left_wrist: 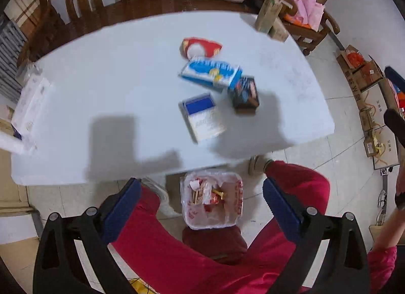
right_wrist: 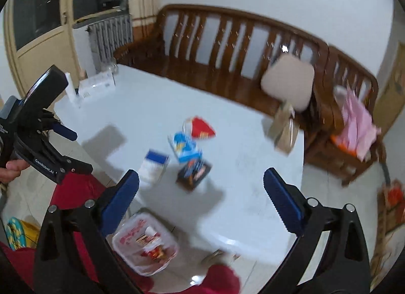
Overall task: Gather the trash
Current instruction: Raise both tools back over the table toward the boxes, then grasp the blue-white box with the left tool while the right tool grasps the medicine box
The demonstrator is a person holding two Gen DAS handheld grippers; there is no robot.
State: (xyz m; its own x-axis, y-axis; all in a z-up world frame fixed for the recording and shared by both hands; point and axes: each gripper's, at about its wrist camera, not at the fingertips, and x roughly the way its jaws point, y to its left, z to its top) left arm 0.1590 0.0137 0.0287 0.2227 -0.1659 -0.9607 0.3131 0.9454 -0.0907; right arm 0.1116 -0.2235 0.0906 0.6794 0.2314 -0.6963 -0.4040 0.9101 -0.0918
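Several pieces of trash lie mid-table: a red wrapper (left_wrist: 201, 47) (right_wrist: 201, 128), a blue-and-white box (left_wrist: 211, 73) (right_wrist: 186, 147), a dark snack box (left_wrist: 245, 95) (right_wrist: 193, 175) and a white box with a blue top (left_wrist: 202, 116) (right_wrist: 154, 167). A lined trash bin (left_wrist: 211, 200) (right_wrist: 144, 243) holding wrappers stands on the floor by the table's near edge. My left gripper (left_wrist: 201, 197) is open and empty above the bin. My right gripper (right_wrist: 201, 192) is open and empty over the table's near edge. The left gripper also shows in the right wrist view (right_wrist: 63, 129).
The white table (left_wrist: 101, 78) (right_wrist: 240, 192) has a white box (left_wrist: 27, 109) (right_wrist: 97, 85) at its left end and a tan carton (left_wrist: 269, 16) (right_wrist: 283, 130) at the far right. A wooden bench (left_wrist: 101, 2) (right_wrist: 215, 66) stands behind. Cardboard boxes (left_wrist: 367, 86) line the right floor. Red-trousered legs (left_wrist: 177, 256) are below.
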